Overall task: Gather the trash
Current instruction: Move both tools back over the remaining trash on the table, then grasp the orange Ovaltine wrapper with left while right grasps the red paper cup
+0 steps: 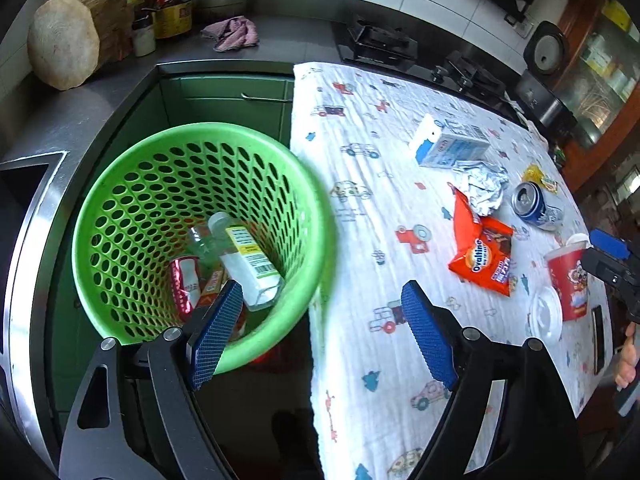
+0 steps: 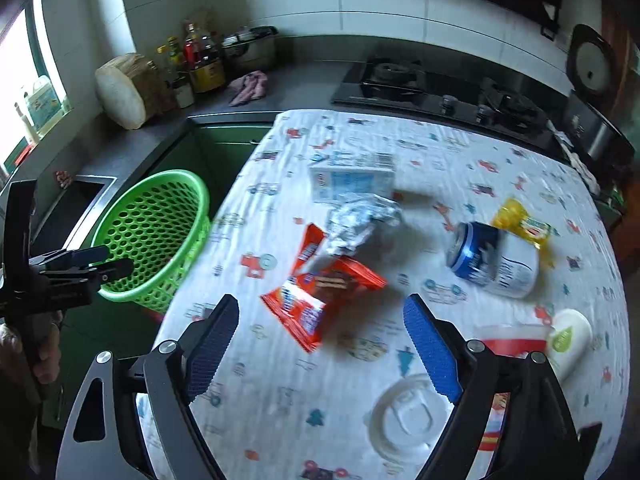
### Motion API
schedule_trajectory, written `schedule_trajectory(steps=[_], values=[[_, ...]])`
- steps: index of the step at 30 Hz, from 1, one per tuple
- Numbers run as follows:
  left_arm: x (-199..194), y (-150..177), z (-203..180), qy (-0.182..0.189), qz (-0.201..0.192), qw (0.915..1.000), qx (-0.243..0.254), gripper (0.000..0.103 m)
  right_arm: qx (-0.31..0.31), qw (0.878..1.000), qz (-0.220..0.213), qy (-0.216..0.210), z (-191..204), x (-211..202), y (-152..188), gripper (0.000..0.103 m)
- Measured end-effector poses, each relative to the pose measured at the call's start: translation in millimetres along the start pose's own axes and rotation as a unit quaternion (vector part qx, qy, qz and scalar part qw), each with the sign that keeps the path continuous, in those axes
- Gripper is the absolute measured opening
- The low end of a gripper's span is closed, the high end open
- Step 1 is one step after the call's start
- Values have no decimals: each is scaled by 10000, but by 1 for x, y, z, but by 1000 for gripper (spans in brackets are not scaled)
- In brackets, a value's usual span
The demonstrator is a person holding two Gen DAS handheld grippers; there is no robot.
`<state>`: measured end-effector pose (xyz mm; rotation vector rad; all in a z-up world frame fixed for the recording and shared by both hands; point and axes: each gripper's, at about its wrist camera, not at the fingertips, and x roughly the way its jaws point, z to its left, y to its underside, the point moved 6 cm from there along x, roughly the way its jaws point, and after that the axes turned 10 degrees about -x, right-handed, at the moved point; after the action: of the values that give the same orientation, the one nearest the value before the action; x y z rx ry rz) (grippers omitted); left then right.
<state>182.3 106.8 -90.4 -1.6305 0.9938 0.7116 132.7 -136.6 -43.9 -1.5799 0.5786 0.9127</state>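
Now left tool (image 1: pixel 322 328) hovers over green basket (image 1: pixel 120 184), jaws apart, empty; right tool (image 2: pixel 322 344), apart, likely targets orange wrapper (image 2: pixel 316 296) on table (image 2: pixel 440 152).

white-tiled wall (image 2: pixel 360 4), green cabinets (image 1: pixel 224 96)

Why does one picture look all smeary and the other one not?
In the right wrist view the Ovaltine wrapper, blue can and milk carton are smeared by motion blur; in the left wrist view the green basket and tablecloth print look sharp, with only the basket's near rim a bit soft; both fisheye views bend the counter edges.
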Motion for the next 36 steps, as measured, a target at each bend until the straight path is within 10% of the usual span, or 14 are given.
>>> schedule_trajectory(steps=[13,36], values=[[9,6,-75,236,117,9983,512,86,1176,9895,392,742,-126,-6,79,85],[97,19,-182,330,895,9812,1676,95,1128,9887,848,509,-141,40,92,85]])
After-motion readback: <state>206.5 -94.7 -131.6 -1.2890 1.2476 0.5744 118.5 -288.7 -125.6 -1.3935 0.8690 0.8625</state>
